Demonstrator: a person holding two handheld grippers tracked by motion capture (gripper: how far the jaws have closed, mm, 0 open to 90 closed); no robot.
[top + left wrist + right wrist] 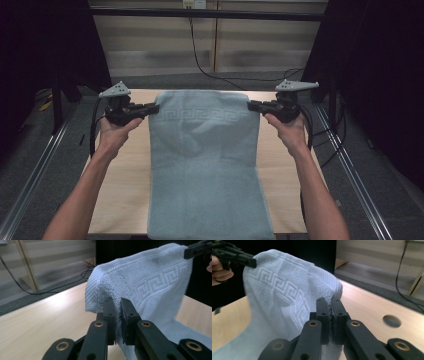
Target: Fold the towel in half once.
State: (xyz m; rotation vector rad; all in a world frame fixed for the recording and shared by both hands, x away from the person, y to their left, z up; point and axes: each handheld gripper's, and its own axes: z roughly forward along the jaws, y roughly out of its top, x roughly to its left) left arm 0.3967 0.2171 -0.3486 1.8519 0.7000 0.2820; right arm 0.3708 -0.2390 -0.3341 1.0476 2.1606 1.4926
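Left fingers: the black fingers (110,312) of the left gripper (150,108) are pressed together on one far corner of the pale blue terry towel (205,165); cloth sits between the two pads.
Right fingers: the black fingers (337,312) of the right gripper (254,105) are clamped on the other far corner of the same towel, with a thin fold of cloth between them.
Towel position: its far edge is lifted off the tabletop and stretched between the two grippers; the rest slopes down and lies along the middle of the tabletop, and its near end reaches the near edge.
Towel pattern: a woven Greek key border (155,285) runs across the cloth close to the lifted edge. There is no readable writing or brand on it.
Hands: the person's left hand (114,132) and right hand (287,127) hold the grippers from below, and both forearms are bare.
Surface: light wooden tabletop (122,190), with one round hole (391,321) seen in the right gripper view.
Room: dark curtains on both sides, pale wooden wall panels behind, a black cable (200,62) hanging down to the grey floor, and metal rails (350,175) beside the tabletop.
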